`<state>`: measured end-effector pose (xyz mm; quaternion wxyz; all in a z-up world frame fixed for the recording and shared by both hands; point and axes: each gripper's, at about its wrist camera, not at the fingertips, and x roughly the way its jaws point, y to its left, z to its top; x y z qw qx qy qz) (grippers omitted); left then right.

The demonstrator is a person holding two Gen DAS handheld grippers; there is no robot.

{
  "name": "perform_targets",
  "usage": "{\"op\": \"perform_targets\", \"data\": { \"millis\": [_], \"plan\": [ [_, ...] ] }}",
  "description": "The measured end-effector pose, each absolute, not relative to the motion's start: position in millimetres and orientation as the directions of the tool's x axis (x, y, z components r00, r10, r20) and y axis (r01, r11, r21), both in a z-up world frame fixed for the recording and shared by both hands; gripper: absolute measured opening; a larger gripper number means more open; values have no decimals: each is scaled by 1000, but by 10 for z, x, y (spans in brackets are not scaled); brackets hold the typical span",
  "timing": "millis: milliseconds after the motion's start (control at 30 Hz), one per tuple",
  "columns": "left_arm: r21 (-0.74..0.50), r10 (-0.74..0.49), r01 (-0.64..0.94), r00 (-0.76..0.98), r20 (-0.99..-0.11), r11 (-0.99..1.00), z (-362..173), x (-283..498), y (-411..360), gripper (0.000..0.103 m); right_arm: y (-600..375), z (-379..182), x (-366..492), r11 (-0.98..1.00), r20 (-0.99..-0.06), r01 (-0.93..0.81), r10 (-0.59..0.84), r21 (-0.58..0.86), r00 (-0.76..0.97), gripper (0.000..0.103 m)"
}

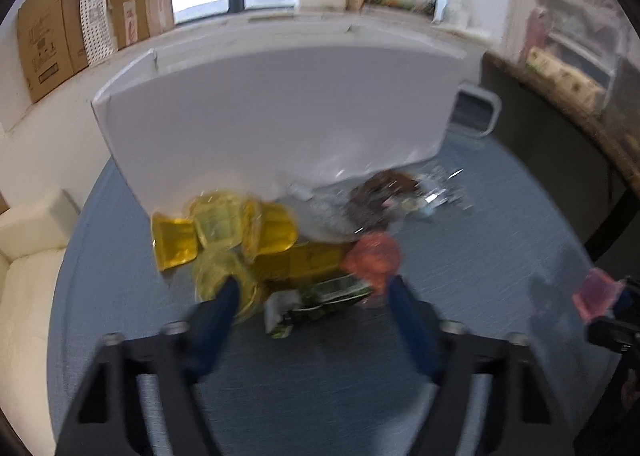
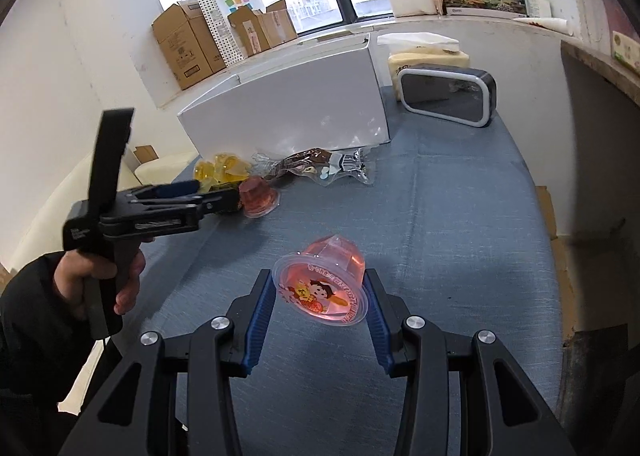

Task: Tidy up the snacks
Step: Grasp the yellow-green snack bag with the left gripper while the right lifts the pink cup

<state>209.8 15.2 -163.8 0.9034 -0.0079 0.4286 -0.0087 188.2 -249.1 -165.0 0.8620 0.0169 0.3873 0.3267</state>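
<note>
Left wrist view: left gripper (image 1: pixel 312 292) jaws spread, nothing pinched, poised over the snack pile (image 1: pixel 256 248) lying against the white box (image 1: pixel 272 112). Judged step: picking the next snack; closing needs one item singled out.

Right wrist view: right gripper (image 2: pixel 318 296) pinches a pink jelly cup (image 2: pixel 324 288), well in front of the box, above blue tablecloth (image 2: pixel 460 236). Cartons line the windowsill.

A pink jelly cup (image 2: pixel 320 284) is gripped between the blue pads of the right claw (image 2: pixel 320 306), above a blue surface (image 2: pixel 460 236). Ahead and leftward, the left claw (image 2: pixel 224 198) is seen touching another pink jelly cup (image 2: pixel 260 198) beside yellow snacks (image 2: pixel 220 172).
</note>
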Motion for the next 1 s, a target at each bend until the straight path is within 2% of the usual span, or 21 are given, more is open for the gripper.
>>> {"op": "perform_targets", "data": {
  "millis": [167,300,400,700,1000],
  "plan": [
    [-29,-45,35,618,-785,999,-1755,2185,157,67,-2419,-1666,1886,779,-659,-563,580,277,479,48],
    [-72,-75,31,626,-776,997,-1744,2191,220,59,-2412,-1680,1882,781,-663,-561,577,276,477,48],
    [-75,-62,6,629,-775,997,-1722,2170,294,47,-2410,-1676,1879,782,-664,-560,575,274,478,48],
    [-93,-89,30,663,-743,995,-1521,1900,263,45,-2351,-1625,1857,776,-661,-571,579,267,478,48],
    [-107,-94,34,763,-640,994,-888,1472,369,44,-2202,-1485,1826,753,-642,-608,601,254,477,48]
  ]
}}
